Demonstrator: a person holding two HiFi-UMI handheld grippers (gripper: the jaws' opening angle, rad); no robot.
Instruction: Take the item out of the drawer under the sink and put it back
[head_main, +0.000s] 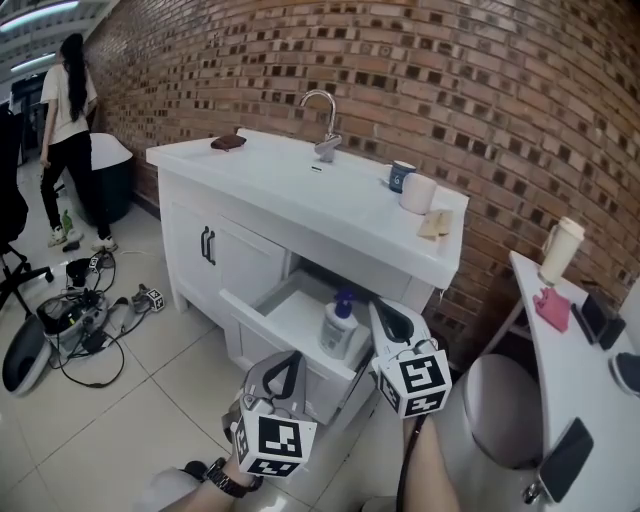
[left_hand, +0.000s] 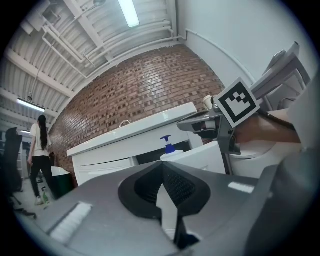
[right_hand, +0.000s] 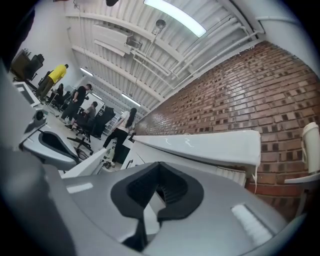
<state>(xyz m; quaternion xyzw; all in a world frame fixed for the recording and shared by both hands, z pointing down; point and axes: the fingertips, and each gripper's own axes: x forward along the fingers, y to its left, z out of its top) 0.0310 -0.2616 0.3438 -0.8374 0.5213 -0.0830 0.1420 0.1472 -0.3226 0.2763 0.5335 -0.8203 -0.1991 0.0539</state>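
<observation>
The drawer (head_main: 292, 312) under the sink stands pulled out, and a white pump bottle (head_main: 340, 326) with a blue top stands upright inside it. My right gripper (head_main: 384, 309) is just right of the bottle over the drawer's right end, shut with nothing between its jaws. My left gripper (head_main: 288, 362) hangs lower, in front of the drawer's front panel, also shut and empty. In the left gripper view the bottle's blue pump (left_hand: 167, 144) shows above the drawer front (left_hand: 200, 156), beyond the shut left gripper (left_hand: 161, 163). The right gripper (right_hand: 159, 164) points towards the vanity's top.
The white vanity top (head_main: 300, 185) carries a faucet (head_main: 325, 125), a blue mug (head_main: 401, 176), a white cup (head_main: 418, 193) and a brown object (head_main: 228, 142). Cables and devices (head_main: 85, 315) lie on the floor at left, where a person (head_main: 68, 130) stands. A white table (head_main: 580, 380) is at right.
</observation>
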